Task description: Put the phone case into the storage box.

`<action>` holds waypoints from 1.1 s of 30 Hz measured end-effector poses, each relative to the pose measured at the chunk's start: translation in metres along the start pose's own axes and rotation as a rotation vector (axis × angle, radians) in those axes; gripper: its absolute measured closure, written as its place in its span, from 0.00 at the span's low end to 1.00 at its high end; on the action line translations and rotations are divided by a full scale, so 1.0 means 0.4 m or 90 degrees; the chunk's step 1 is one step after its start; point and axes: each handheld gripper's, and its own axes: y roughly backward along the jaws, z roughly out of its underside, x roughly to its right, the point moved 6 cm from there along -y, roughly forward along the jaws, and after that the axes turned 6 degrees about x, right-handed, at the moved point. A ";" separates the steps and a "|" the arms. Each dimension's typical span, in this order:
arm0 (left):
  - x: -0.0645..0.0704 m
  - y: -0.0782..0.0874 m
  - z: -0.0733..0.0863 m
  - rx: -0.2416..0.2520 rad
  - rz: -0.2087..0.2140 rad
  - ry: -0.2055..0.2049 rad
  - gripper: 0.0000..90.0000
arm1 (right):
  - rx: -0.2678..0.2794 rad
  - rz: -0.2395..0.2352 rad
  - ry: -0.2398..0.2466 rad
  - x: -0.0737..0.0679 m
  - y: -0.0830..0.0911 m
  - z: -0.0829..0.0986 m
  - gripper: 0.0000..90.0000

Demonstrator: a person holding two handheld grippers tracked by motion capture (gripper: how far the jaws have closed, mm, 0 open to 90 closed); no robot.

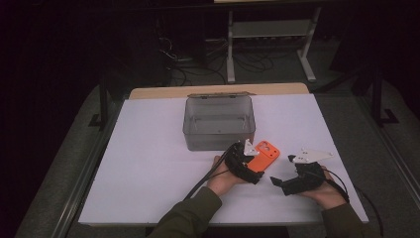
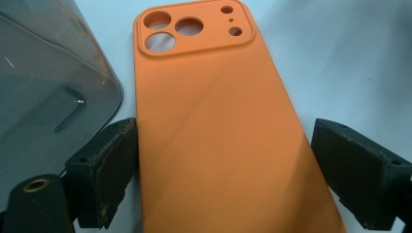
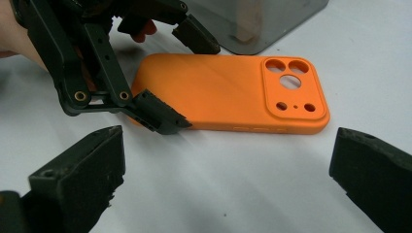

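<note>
item: orange phone case (image 1: 266, 154)
finish: matte, camera cutouts at one end
pose: flat, back up
location: white counter (image 1: 148, 163), just beside grey box (image 1: 218, 121)

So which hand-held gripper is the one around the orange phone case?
The left hand-held gripper. Its open jaws sit either side of the phone case, which lies flat beside the grey box. The right hand-held gripper is open over bare table.

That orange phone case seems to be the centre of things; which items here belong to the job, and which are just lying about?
In the job:
orange phone case, lying flat on the table
left gripper, jaws open on either side of the case
clear plastic box, close beside it

Just about:
right gripper, open, holding nothing
metal rack behind the table
</note>
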 end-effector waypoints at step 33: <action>-0.013 0.045 -0.006 0.007 0.011 -0.020 0.18 | 0.005 0.000 -0.004 0.002 0.003 -0.002 0.00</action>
